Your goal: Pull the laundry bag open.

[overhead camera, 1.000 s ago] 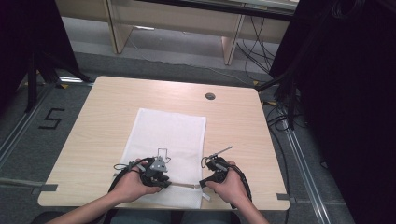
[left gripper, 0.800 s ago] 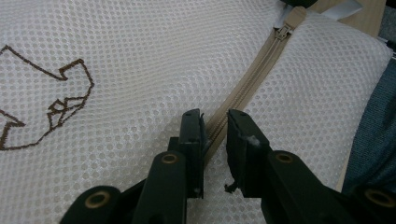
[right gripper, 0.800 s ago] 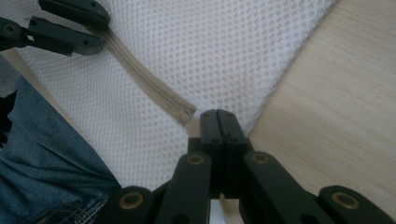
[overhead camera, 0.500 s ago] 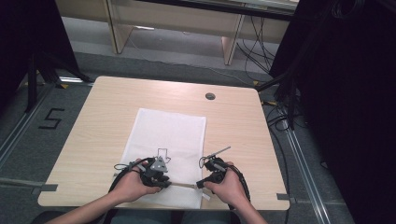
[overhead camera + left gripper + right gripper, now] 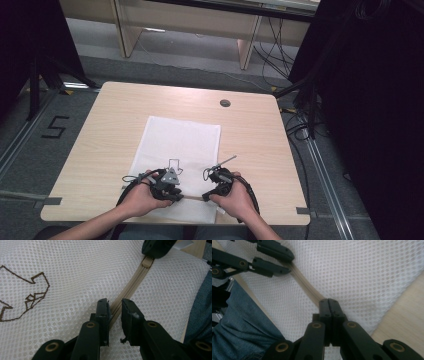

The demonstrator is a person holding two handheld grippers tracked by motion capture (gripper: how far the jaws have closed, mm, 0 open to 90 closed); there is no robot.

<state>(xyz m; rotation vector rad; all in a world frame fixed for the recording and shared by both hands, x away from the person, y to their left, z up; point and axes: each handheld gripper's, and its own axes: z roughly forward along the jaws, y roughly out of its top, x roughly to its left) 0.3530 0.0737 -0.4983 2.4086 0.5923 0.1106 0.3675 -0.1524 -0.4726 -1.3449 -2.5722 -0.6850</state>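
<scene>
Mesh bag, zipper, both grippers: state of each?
mesh bag: lies flat on the table, zipper edge toward the person.
zipper: teeth look closed along the visible stretch.
zipper slider: at the tips of the right gripper.
left gripper: jaws astride the zipper tape, small gap.
right gripper: jaws shut at the zipper.

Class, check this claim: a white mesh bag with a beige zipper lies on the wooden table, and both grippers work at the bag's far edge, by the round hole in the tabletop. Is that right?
Not quite. The left gripper and right gripper work at the near edge of the white mesh bag, by the person, not the far edge. The high view shows it. The beige zipper, the wooden table and the round hole are as stated.
</scene>
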